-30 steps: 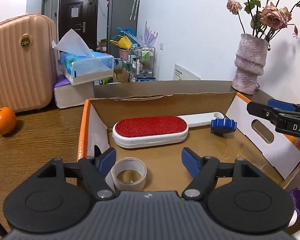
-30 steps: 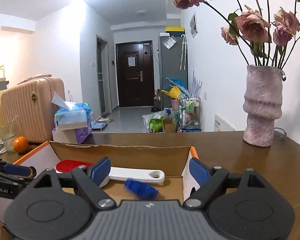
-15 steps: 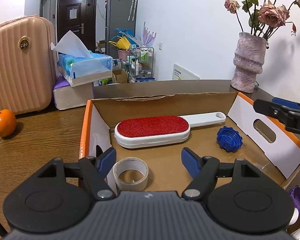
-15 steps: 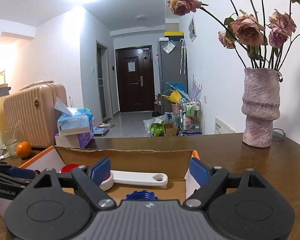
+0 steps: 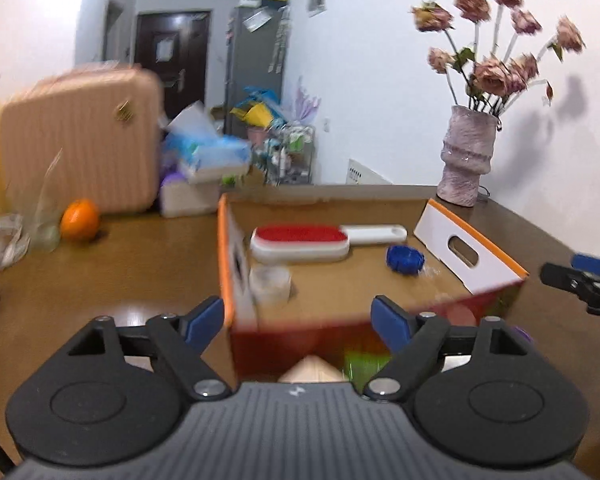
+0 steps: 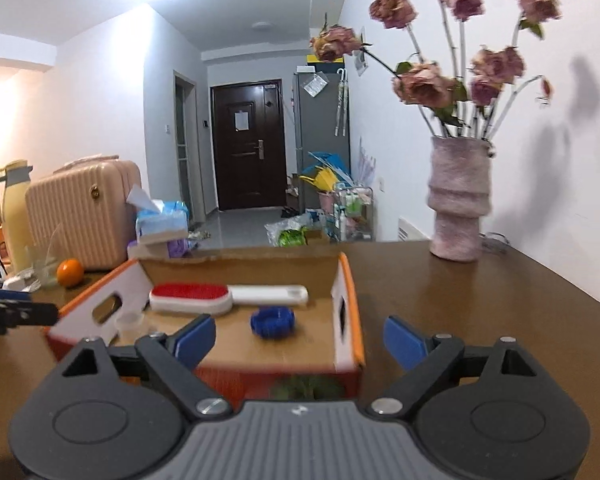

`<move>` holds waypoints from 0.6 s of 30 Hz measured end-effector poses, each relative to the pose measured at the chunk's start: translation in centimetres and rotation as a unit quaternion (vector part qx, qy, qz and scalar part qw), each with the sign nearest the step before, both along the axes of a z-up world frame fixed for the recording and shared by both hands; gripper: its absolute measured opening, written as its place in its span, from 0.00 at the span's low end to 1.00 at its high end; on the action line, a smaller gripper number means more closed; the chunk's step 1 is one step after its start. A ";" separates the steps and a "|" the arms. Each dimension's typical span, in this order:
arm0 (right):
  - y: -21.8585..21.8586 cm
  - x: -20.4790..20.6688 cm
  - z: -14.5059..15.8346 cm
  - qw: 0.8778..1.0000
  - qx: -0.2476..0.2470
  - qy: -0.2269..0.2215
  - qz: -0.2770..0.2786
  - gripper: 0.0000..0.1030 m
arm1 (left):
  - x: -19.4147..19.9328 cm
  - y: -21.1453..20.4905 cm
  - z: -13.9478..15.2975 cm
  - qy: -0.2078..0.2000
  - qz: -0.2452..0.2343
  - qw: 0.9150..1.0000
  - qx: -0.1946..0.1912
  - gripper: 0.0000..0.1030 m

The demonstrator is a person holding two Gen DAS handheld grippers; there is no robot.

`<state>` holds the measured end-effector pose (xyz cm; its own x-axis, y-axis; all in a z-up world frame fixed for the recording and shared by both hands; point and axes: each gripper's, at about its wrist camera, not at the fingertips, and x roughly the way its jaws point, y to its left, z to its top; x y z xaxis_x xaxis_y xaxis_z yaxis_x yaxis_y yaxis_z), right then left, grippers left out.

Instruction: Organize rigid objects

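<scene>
On a brown wooden table [image 6: 480,304], an open cardboard box [image 6: 346,280] with orange-edged flaps serves as the collecting point for a tidy-up of hard household items. Far left of the box, a pink suitcase [image 6: 84,216] stands with an orange [image 6: 69,273] in front of it, and a tissue pack [image 6: 160,222] sits between suitcase and box; none of these looks to be part of the sorting. Just left of the box hangs the left gripper [image 5: 298,318], its blue-padded fingers spread wide and holding nothing, pointed at the box's near wall. Inside the box, against its left wall, sits a roll of clear tape [image 5: 270,282]. Toward the back wall lies a red-faced lint brush [image 6: 190,298], its white handle pointing right, laid lengthwise where its long body fits. In front of that handle rests a blue ridged cap [image 6: 273,322], flat on the box floor and apart from the brush. At the box's near right corner hovers the right gripper [image 6: 296,340], fingers likewise wide apart and empty. Both tools stand outside the box, which suggests the three items are already stowed. Well right of the box, by the wall, a mauve vase [image 6: 458,204] of dried roses stands clear of the work.
</scene>
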<state>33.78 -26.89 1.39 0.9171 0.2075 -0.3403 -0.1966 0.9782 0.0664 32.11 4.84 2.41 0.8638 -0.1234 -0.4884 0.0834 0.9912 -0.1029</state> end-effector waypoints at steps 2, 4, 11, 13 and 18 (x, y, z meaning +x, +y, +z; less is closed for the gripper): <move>-0.8 -2.1 -0.5 1.000 0.010 0.008 -0.007 0.90 | -1.8 0.3 -0.8 0.017 0.013 1.000 -0.015 0.81; -1.3 -3.5 -1.2 0.999 0.019 0.023 -0.009 0.90 | -2.9 0.1 -1.2 0.017 0.024 0.999 -0.017 0.81; -1.6 -6.4 -2.7 0.997 0.003 0.071 -0.028 0.90 | -6.5 -0.8 -4.0 0.021 0.057 0.996 -0.061 0.88; -2.0 -7.2 -2.9 0.997 0.017 0.068 -0.040 0.90 | -6.6 -1.2 -5.1 0.042 0.055 0.996 -0.057 0.88; -1.9 -7.8 -4.0 0.995 0.019 0.085 -0.045 0.89 | -7.8 -2.1 -5.2 0.037 0.050 0.997 -0.036 0.88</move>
